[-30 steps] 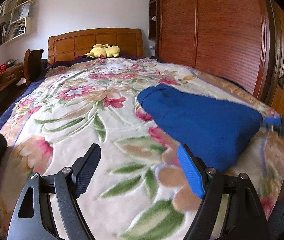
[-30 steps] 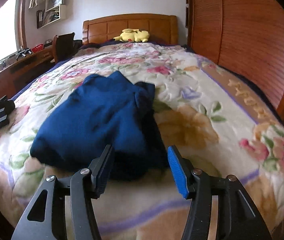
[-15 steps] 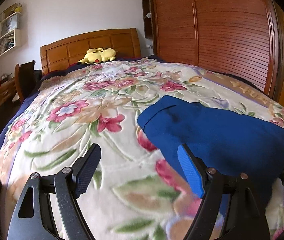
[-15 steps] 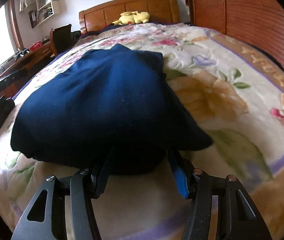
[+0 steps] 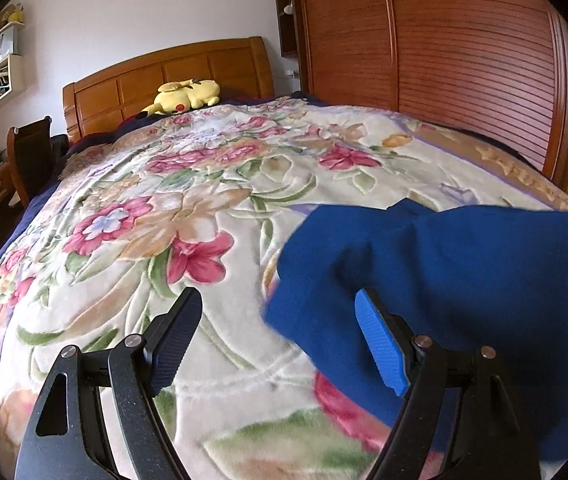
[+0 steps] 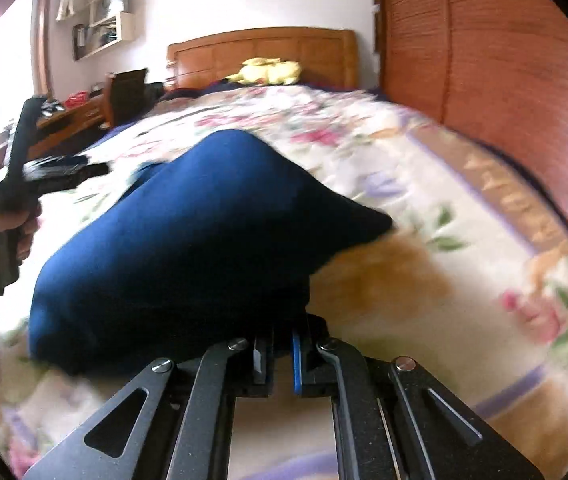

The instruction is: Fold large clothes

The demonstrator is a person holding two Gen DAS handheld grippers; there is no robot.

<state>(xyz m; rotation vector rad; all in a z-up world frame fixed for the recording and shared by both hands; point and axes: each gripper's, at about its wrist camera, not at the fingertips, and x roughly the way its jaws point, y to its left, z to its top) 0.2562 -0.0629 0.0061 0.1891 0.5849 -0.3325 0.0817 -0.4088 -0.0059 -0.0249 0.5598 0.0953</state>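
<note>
A folded dark blue garment [image 5: 464, 272] lies on the floral bedspread [image 5: 204, 200]. In the left wrist view my left gripper [image 5: 280, 344] is open, its right blue pad just under the garment's near edge, its left finger over bare bedspread. In the right wrist view my right gripper [image 6: 280, 354] is shut on the near edge of the blue garment [image 6: 188, 240], which bulges up in front of it. The left gripper also shows in the right wrist view [image 6: 56, 172], held in a hand at the garment's left side.
A yellow plush toy [image 5: 184, 96] lies by the wooden headboard [image 5: 164, 76]. A tall wooden wardrobe [image 5: 444, 60] stands along the bed's right side. A chair [image 5: 32, 152] and desk stand to the left. Wall shelves [image 6: 104, 28] hang above.
My right gripper moved onto the garment's near edge and shut on it, and the cloth has bunched up. My left gripper moved closer to the garment's left edge, still open.
</note>
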